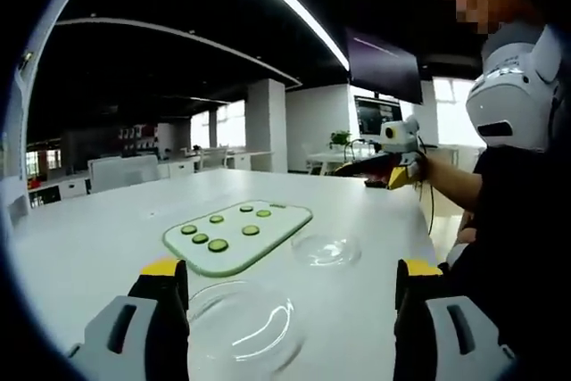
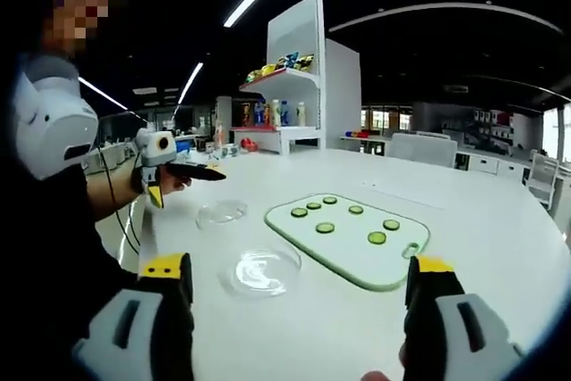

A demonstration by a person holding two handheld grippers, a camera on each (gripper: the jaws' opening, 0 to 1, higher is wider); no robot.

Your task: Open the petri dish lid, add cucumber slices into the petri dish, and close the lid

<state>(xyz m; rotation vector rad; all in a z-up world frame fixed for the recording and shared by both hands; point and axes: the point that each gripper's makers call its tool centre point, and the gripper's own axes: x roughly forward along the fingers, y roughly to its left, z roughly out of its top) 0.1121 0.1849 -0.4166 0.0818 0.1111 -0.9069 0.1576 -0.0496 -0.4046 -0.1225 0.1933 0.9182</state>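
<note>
Two shallow round pieces of clear glass or plastic lay apart on the white tabletop (image 1: 107, 229): one clear petri dish part (image 1: 241, 327) lay between the spread jaws of the left gripper (image 1: 290, 310), and a second clear petri dish part (image 1: 326, 250) lay further out, just beside the cutting board. The right gripper view showed the same pair, one part (image 2: 263, 271) nearer that camera and the other (image 2: 221, 212) beyond it; which was the lid and which the base could not be told, though their lying apart suggested the lid was already off. The pale green rectangular cutting board (image 1: 285, 220) carried seven round green cucumber slices (image 1: 218, 244) laid out flat, well spaced, none yet in a dish. The slices looked thin, moist and soft, likely slippery and easily bruised, so each would best be pinched lightly across its edge. The clear parts looked light, stiff, smooth and breakable, best taken by the rim. The right gripper (image 2: 299, 301) also stood with its jaws wide apart, holding nothing. Each view caught the other gripper held up off to the side in a person's hand, its jaws too small to judge.
</note>
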